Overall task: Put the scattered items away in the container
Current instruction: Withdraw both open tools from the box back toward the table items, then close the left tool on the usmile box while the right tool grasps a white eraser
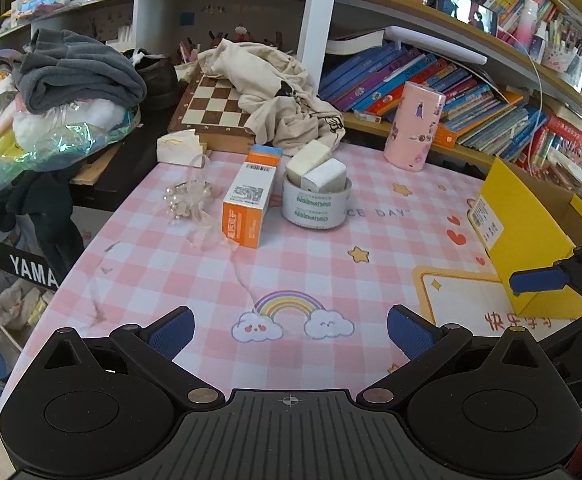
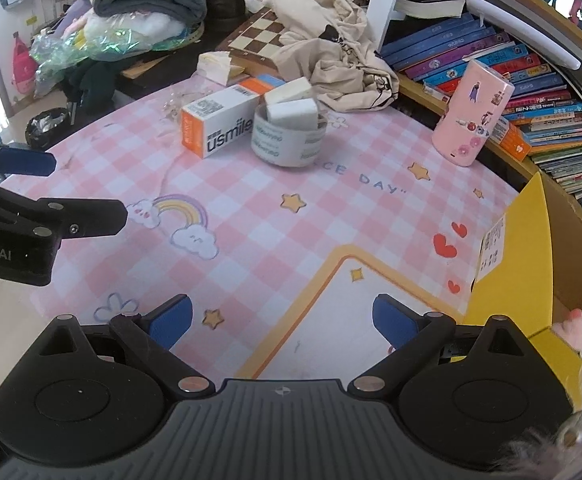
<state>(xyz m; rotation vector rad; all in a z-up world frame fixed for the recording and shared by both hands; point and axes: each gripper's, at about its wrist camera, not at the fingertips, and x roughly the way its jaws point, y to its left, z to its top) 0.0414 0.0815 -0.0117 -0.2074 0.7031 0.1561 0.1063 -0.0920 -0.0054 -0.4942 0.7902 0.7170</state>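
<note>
A white-and-orange usmile box (image 1: 247, 196) (image 2: 221, 124) lies on the pink checked table. Beside it a tape roll (image 1: 317, 205) (image 2: 289, 140) holds two white blocks (image 1: 318, 168) (image 2: 291, 102). A bead trinket with clear ribbon (image 1: 189, 200) lies left of the box. A pink sticker-covered can (image 1: 414, 126) (image 2: 473, 113) stands at the back right. A yellow cardboard box (image 1: 527, 248) (image 2: 531, 264) stands at the right. My left gripper (image 1: 291, 330) (image 2: 51, 184) is open and empty over the rainbow print. My right gripper (image 2: 283, 320) (image 1: 539, 284) is open and empty near the yellow box.
A chessboard (image 1: 215, 108) under a cream cloth bag (image 1: 279, 92) sits behind the items, with a tissue pack (image 1: 179, 146) to its left. Bookshelves (image 1: 471, 100) run along the right. A pile of clothes and plastic (image 1: 63, 92) lies at the left, past the table edge.
</note>
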